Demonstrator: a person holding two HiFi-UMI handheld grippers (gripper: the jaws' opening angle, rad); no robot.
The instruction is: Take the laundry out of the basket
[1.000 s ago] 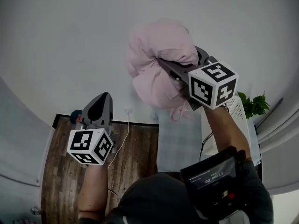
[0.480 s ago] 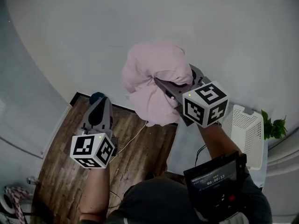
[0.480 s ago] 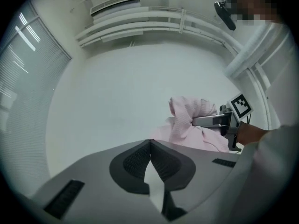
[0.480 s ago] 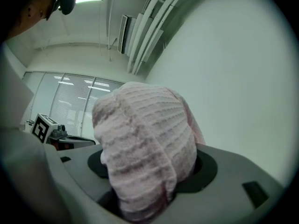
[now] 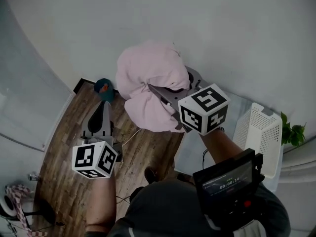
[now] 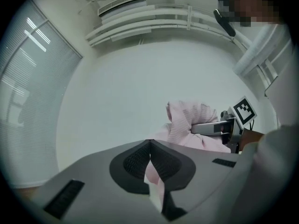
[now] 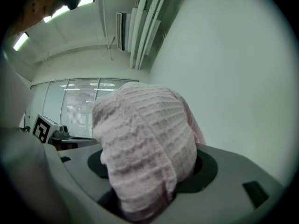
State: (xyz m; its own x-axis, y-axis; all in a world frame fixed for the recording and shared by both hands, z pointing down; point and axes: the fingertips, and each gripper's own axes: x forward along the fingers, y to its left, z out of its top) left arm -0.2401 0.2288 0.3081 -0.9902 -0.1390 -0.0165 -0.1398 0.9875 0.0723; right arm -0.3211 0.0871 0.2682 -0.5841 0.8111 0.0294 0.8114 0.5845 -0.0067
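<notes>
The fingers (image 6: 133,161) of the left gripper (image 5: 105,105) were found closed tip to tip, with nothing gripped. Window blinds (image 6: 28,73) were shown far to their left. Just beyond the tips a small teal object (image 5: 102,86) was seen on the wood floor (image 5: 64,147), and a pale wall (image 5: 207,23) rose past it.

To the right, the fingers (image 7: 208,169) of the right gripper (image 5: 165,83) were clamped on the pink laundry (image 5: 148,68), which was bunched over and below them, clear of the floor. Well to the right of those fingers the white basket (image 5: 259,132) stood apart from the laundry, with a green plant (image 5: 292,132) just past it.

Compared with a second earlier, the right gripper and its bundle were placed lower and further left in the head view. More floor had been brought into sight, the basket was shown whole, and the grip on the laundry was unchanged.
</notes>
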